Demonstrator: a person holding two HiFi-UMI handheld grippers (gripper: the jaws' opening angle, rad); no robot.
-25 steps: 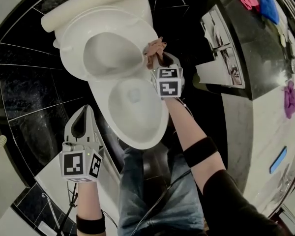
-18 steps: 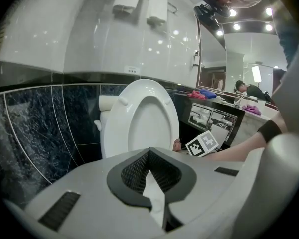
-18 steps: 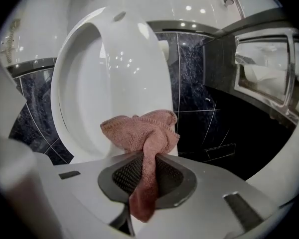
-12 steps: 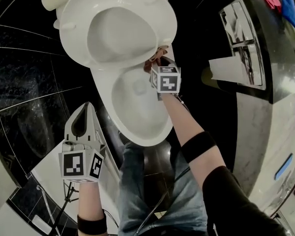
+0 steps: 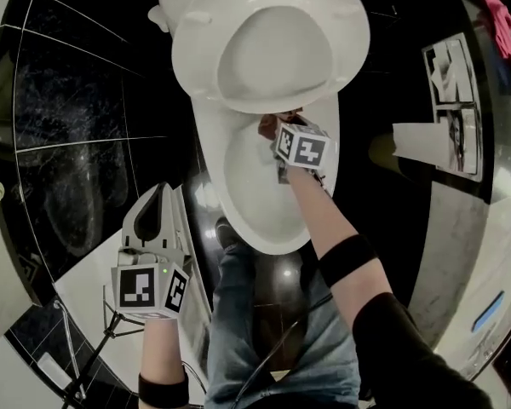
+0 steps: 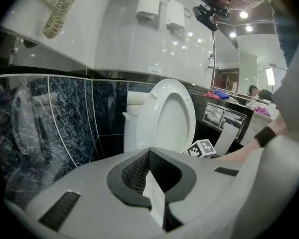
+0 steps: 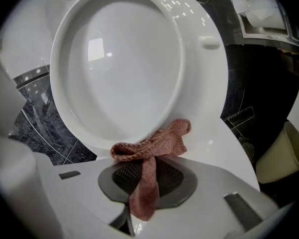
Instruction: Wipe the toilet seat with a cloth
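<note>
Right gripper [image 5: 275, 129] has dropped since the earlier frame, sliding the cloth [image 5: 268, 124] from about 4 o'clock on the raised toilet seat [image 5: 196, 66] round to its 6 o'clock edge. The cloth now sits where the seat meets the back of the bowl [image 5: 230, 207]. Its jaws are clenched on the pinkish-brown cloth. In the right gripper view a strip of the cloth [image 7: 145, 183] runs down between the jaws, and the bunched end lies across the tips and touches the seat's lower rim [image 7: 139, 133]. Left gripper [image 5: 157, 192] has shifted only a little. It hangs at about 8 o'clock from the bowl, well apart from it, over the dark tiled floor [image 5: 77, 169]. Its jaws are closed tip to tip with nothing held, and it points toward the seat [image 6: 164, 116]. At 3 o'clock from the bowl a sheet of toilet paper [image 5: 422, 139] hangs from a wall holder. At 1 o'clock a pink rag [image 5: 498, 15] lies on the counter. The person's jeans [image 5: 272, 339] show at 6 o'clock.
</note>
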